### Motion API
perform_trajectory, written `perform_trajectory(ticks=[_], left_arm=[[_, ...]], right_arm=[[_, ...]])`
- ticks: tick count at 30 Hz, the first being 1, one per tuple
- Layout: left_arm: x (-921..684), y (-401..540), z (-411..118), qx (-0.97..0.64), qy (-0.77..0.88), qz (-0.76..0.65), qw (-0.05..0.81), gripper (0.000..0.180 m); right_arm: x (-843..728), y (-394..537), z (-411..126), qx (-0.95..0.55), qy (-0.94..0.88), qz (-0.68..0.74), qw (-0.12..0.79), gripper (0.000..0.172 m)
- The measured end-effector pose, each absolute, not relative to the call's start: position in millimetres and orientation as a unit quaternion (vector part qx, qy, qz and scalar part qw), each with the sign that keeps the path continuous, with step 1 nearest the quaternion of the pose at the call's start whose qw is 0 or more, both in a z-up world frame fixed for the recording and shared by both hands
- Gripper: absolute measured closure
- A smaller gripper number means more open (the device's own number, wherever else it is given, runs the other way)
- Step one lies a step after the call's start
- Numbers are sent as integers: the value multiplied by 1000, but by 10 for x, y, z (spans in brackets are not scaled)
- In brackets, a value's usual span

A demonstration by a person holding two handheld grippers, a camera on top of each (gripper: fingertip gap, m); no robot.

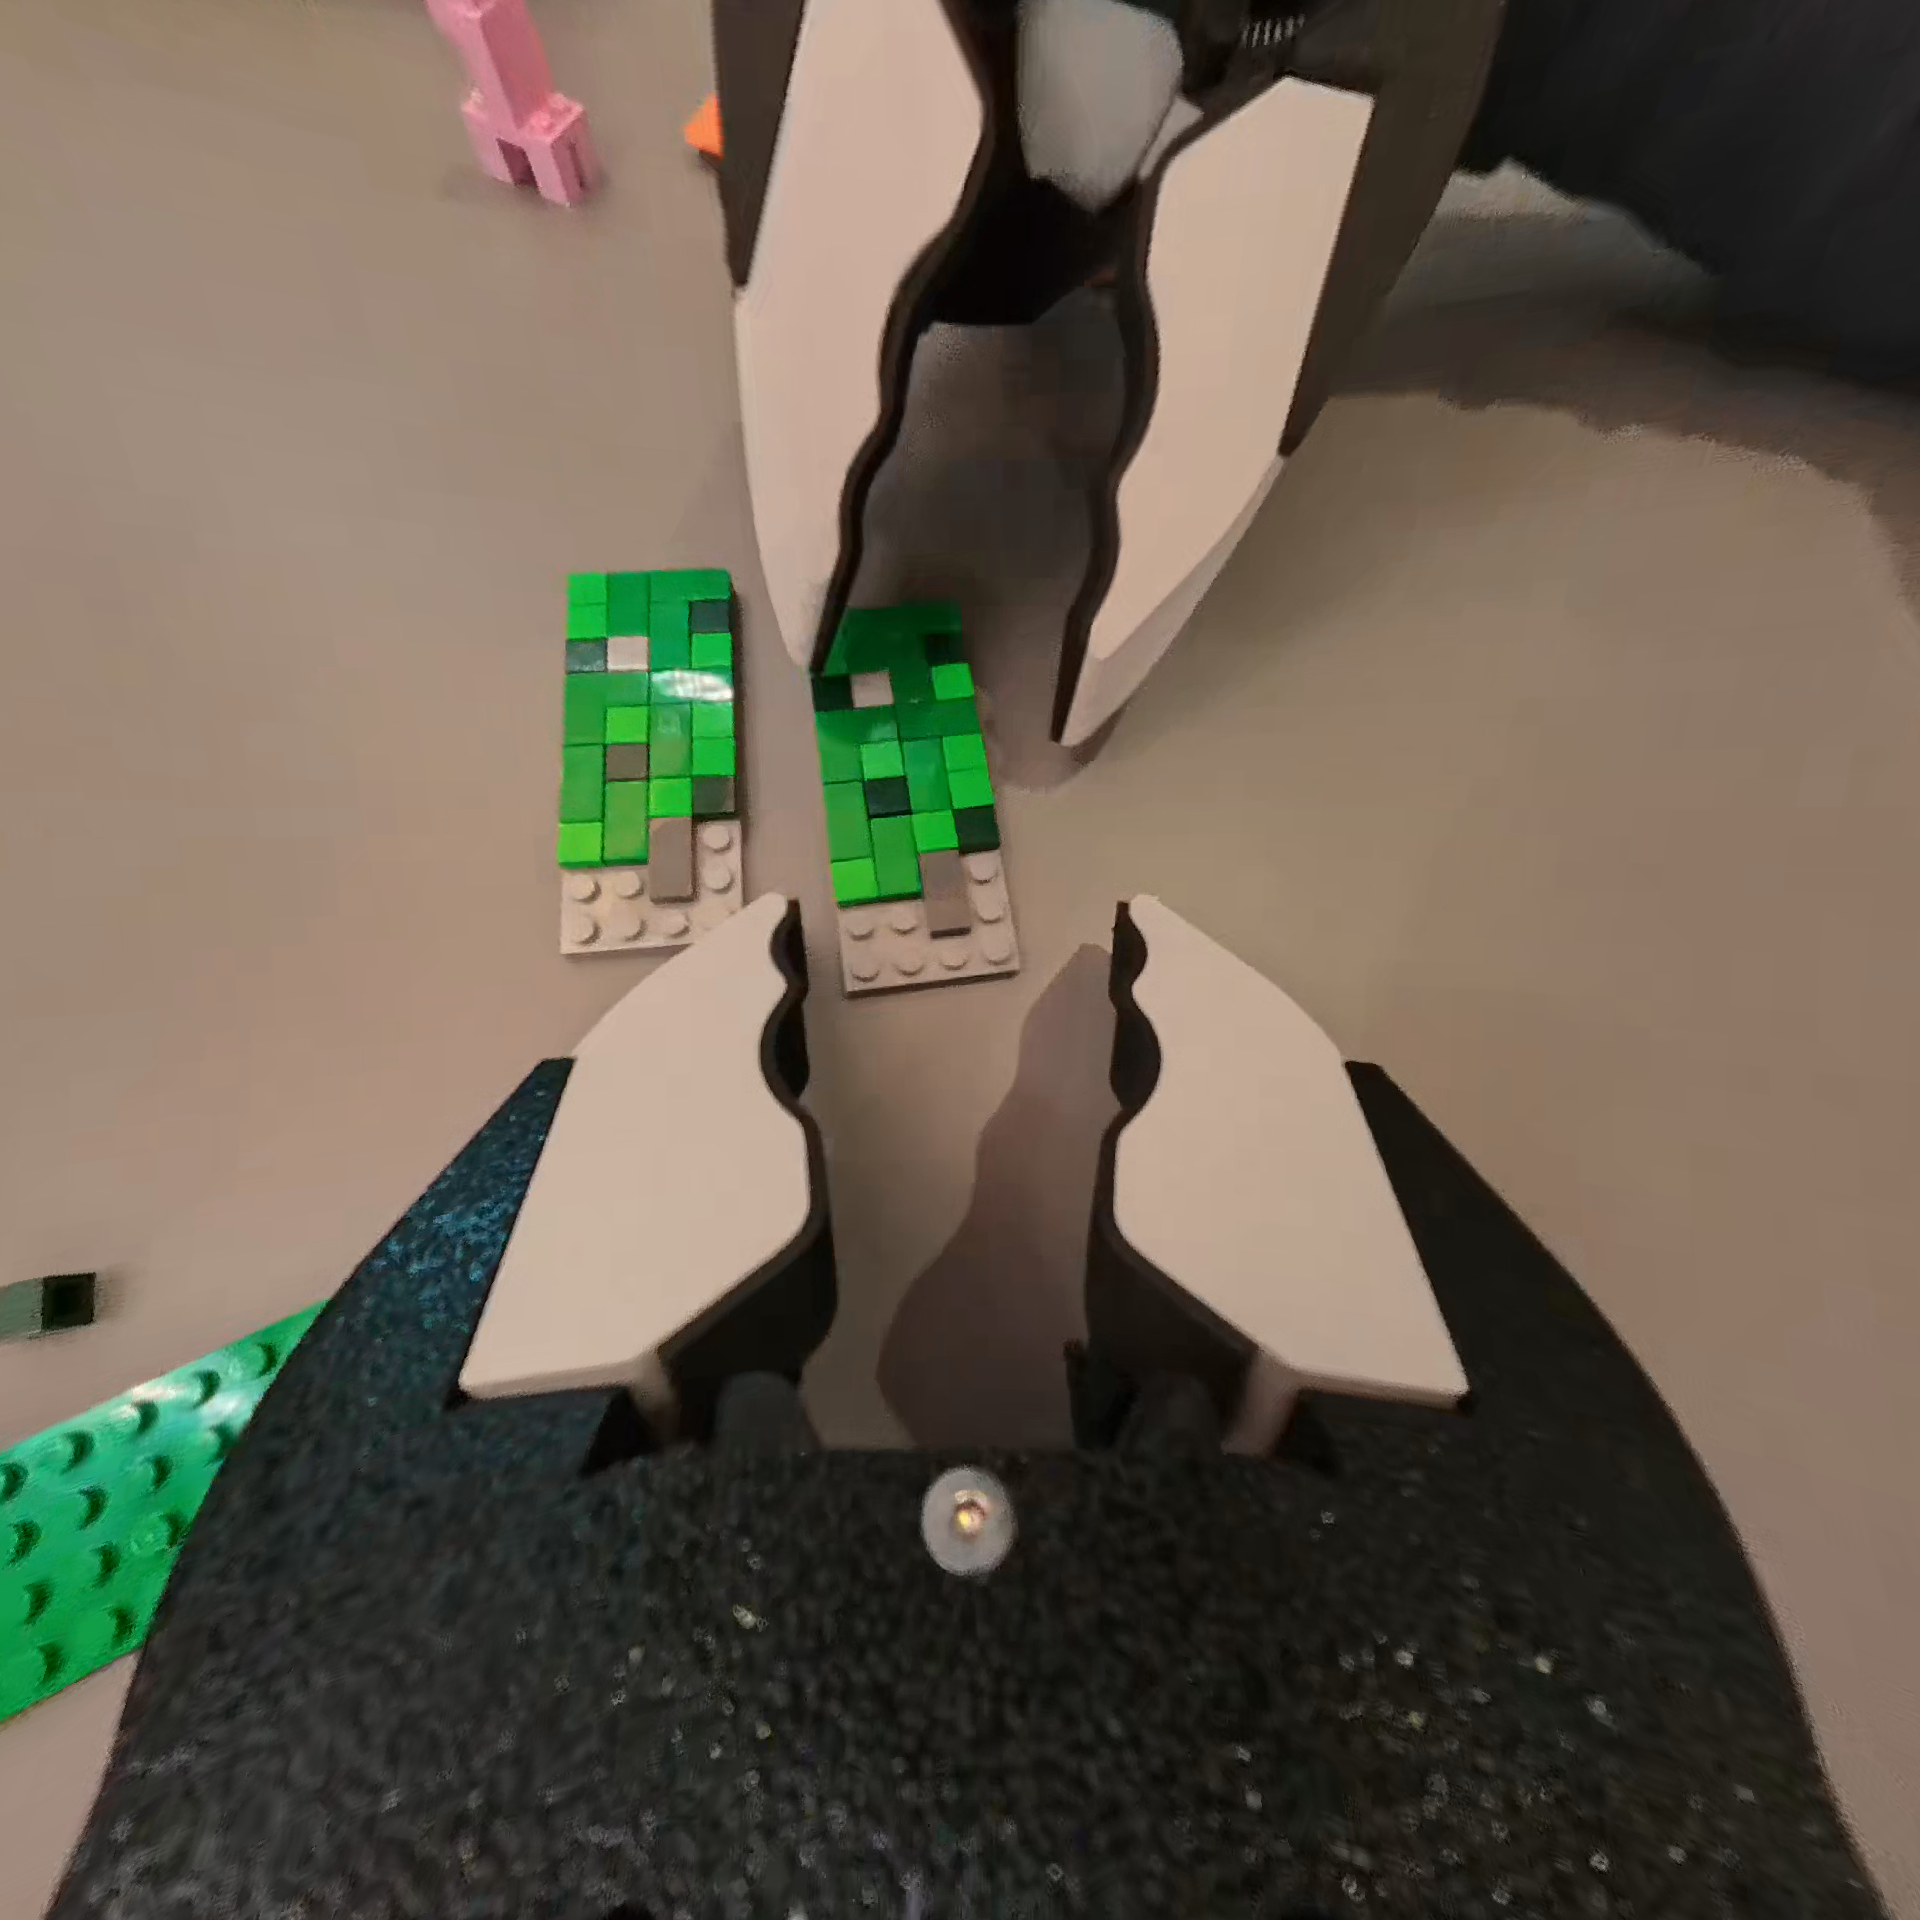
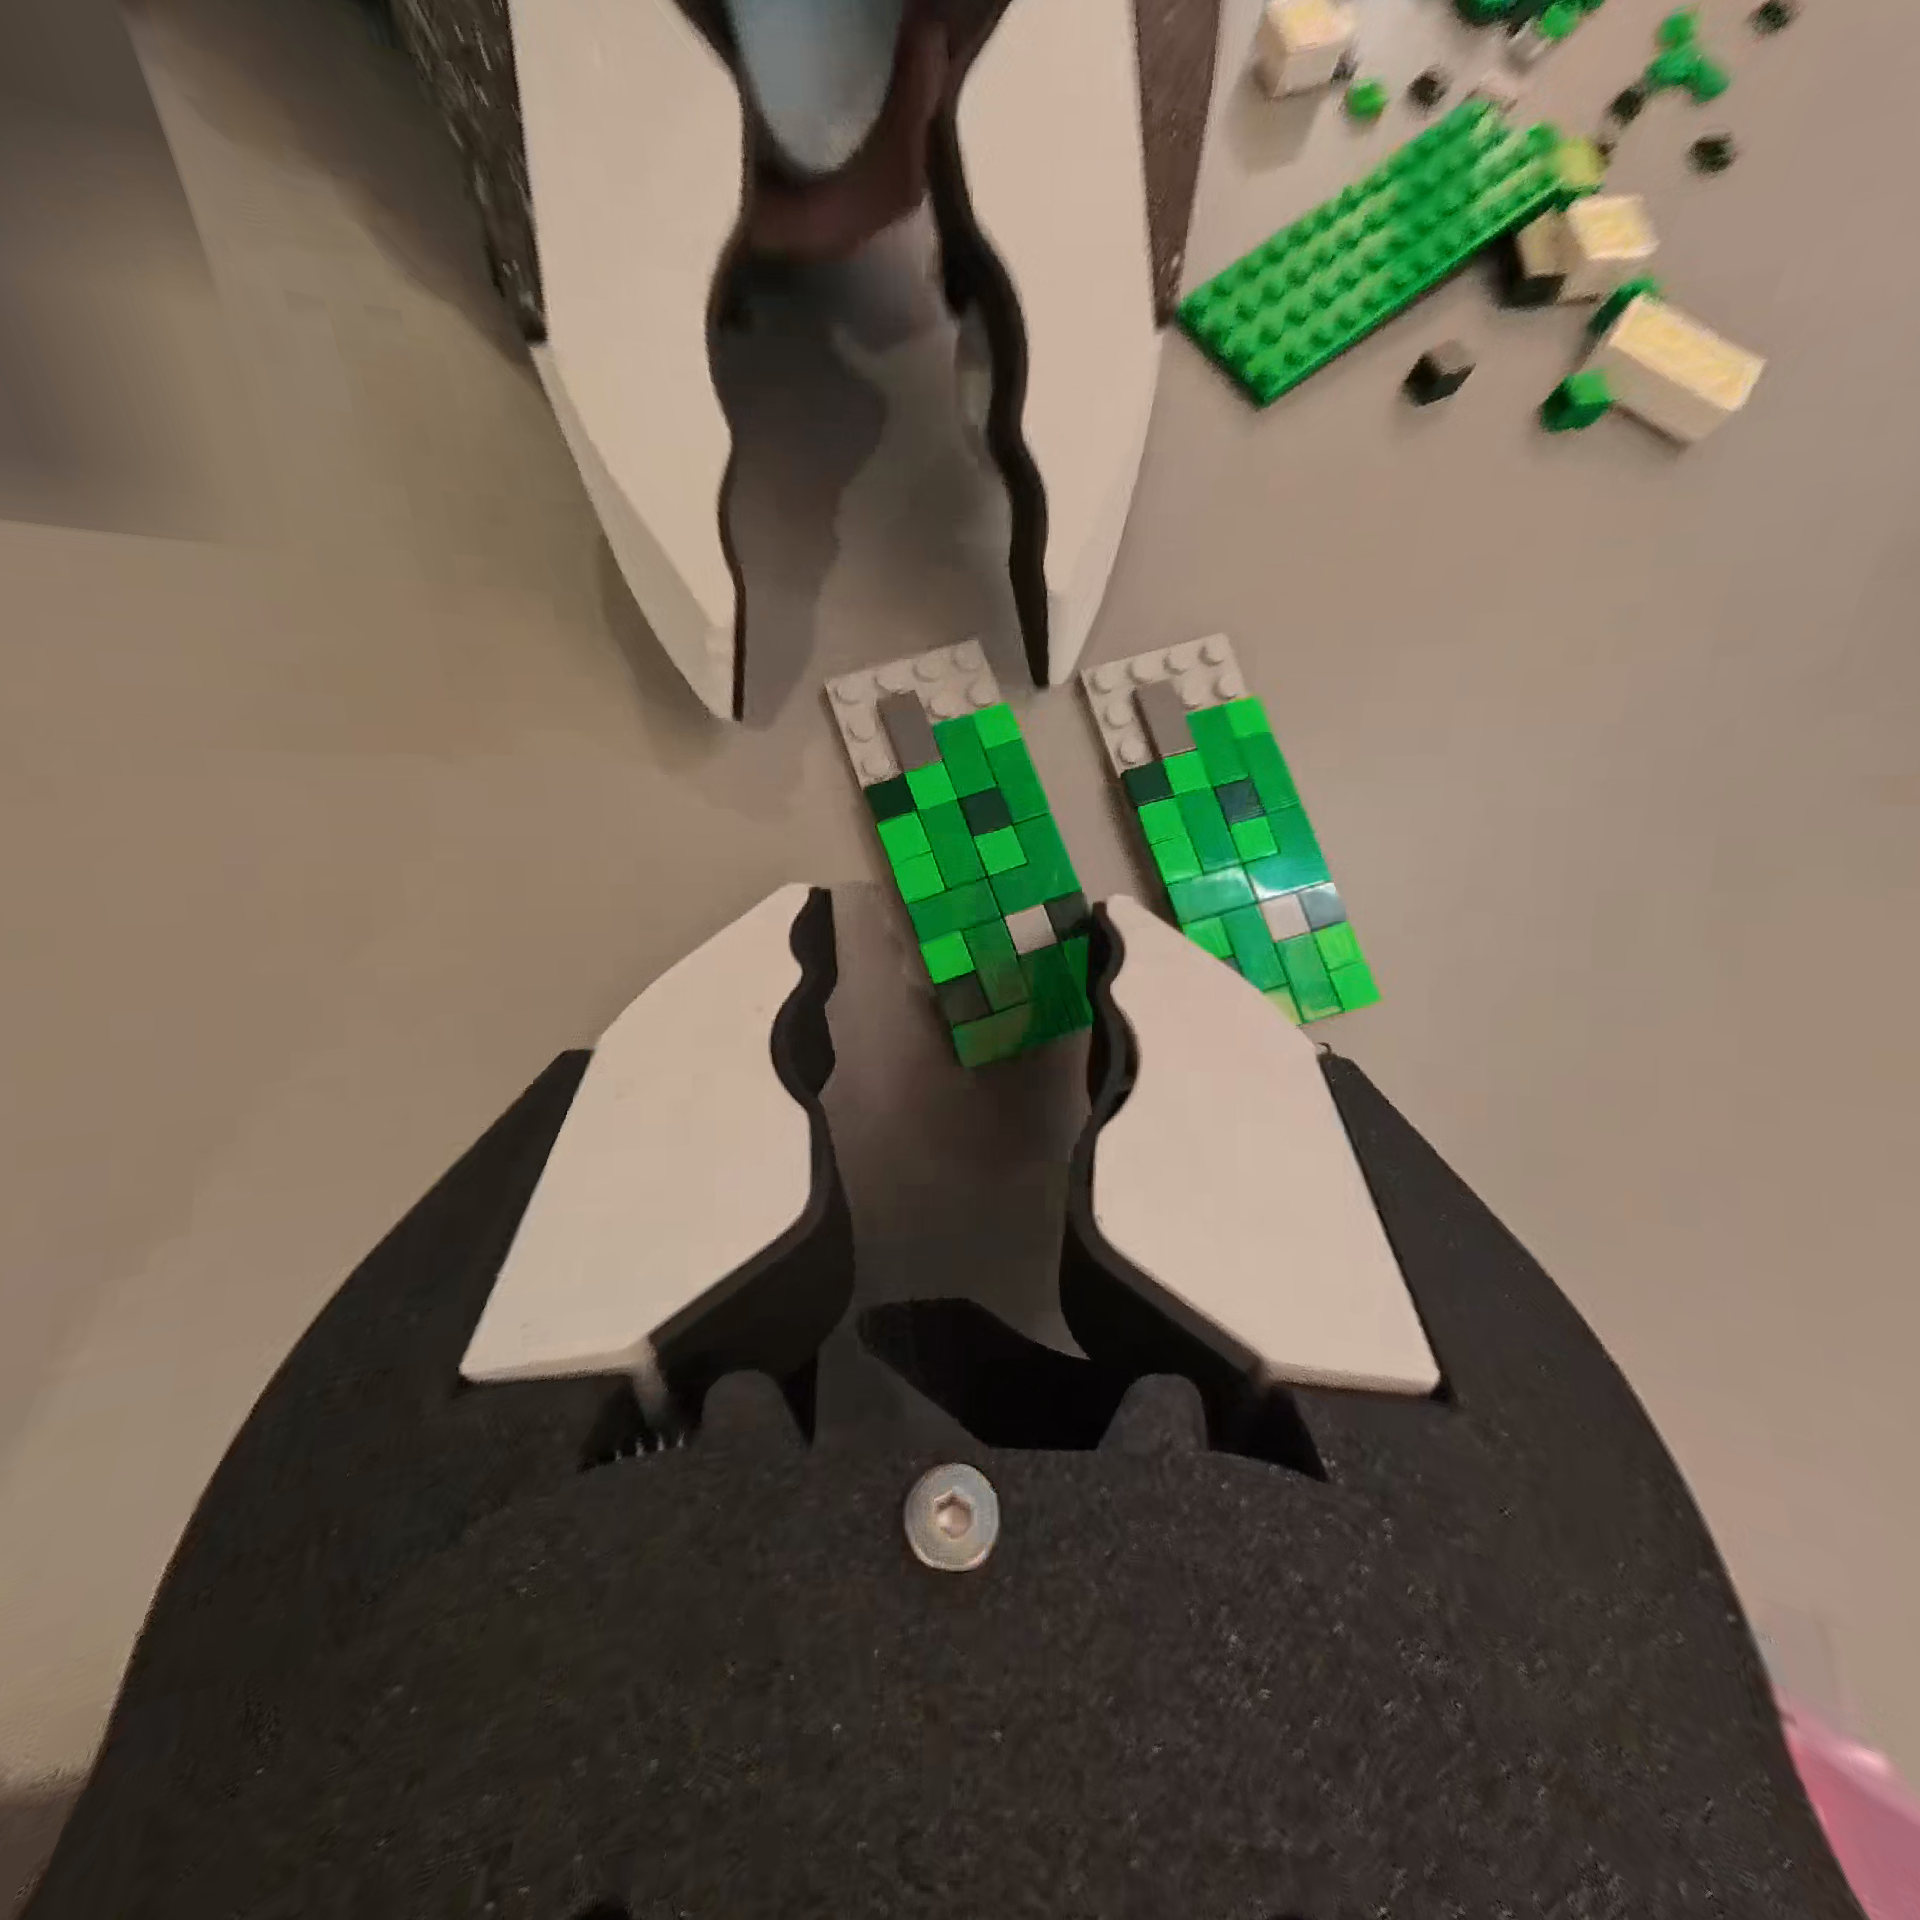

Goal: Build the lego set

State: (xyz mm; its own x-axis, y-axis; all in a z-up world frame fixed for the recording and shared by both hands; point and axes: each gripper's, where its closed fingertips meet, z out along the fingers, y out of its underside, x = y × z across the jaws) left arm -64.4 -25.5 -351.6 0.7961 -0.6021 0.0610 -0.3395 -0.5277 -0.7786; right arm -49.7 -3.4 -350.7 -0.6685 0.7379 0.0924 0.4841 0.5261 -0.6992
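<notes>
Two flat plates tiled in green on grey studded bases lie side by side on the grey table. My left gripper [image 1: 956, 909] is open and empty, and its fingertips are just short of the grey end of the right-hand plate [image 1: 914, 800]. The other plate [image 1: 649, 758] lies to its left. My right gripper [image 2: 961, 899] is open and straddles the green end of that same plate [image 2: 977, 873]. Its right finger [image 2: 1117, 935] is at the plate's edge and its left finger stands clear of it. The second plate [image 2: 1236, 852] lies beyond. The two grippers face each other: the right one [image 1: 940, 696] shows in the left wrist view and the left one [image 2: 888, 694] in the right wrist view.
A large green studded baseplate [image 2: 1371, 249] lies at the far right among cream blocks [image 2: 1673, 379] and several small green and dark pieces. It also shows in the left wrist view [image 1: 104, 1507] near a small dark brick [image 1: 52, 1304]. A pink brick figure [image 1: 520, 114] stands at the far left.
</notes>
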Motion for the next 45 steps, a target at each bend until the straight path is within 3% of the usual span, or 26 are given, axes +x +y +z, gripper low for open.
perform_trajectory(ticks=[5, 7, 13, 18, 25, 27, 30, 33, 38, 45], left_arm=[[-669, -200, -3567, -868, 284, -135, 384, 129], [-637, -208, -3511, -861, 286, -150, 392, 130], [-747, -339, -3374, -802, 383, -81, 451, 127], [-823, -323, -3273, -706, 493, 113, 495, 142], [-736, -300, -3223, -665, 520, 178, 506, 165], [-760, -293, -3174, -670, 504, 179, 514, 175], [-781, -275, -3154, -693, 475, 147, 522, 176], [-800, -273, -3114, -697, 462, 141, 530, 176], [-755, -297, -3146, -695, 471, 132, 527, 176], [-760, -300, -3122, -696, 465, 130, 532, 176]], right_arm=[[-552, -29, -3566, -318, -890, 291, 150, 126], [-534, -65, -3574, -316, -896, 290, 114, 138], [-538, -50, -3550, -336, -883, 314, 96, 138], [-548, -87, -3392, -353, -837, 412, 68, 139], [-566, -173, -3163, -342, -816, 458, 86, 139], [-606, -168, -3082, -341, -806, 468, 122, 157], [-679, -170, -2918, -327, -802, 442, 232, 128], [-670, -246, -2978, -309, -830, 359, 294, 121], [-761, -188, -3219, -288, -853, 205, 383, 140], [-812, -184, -3263, -270, -854, 157, 416, 156]])
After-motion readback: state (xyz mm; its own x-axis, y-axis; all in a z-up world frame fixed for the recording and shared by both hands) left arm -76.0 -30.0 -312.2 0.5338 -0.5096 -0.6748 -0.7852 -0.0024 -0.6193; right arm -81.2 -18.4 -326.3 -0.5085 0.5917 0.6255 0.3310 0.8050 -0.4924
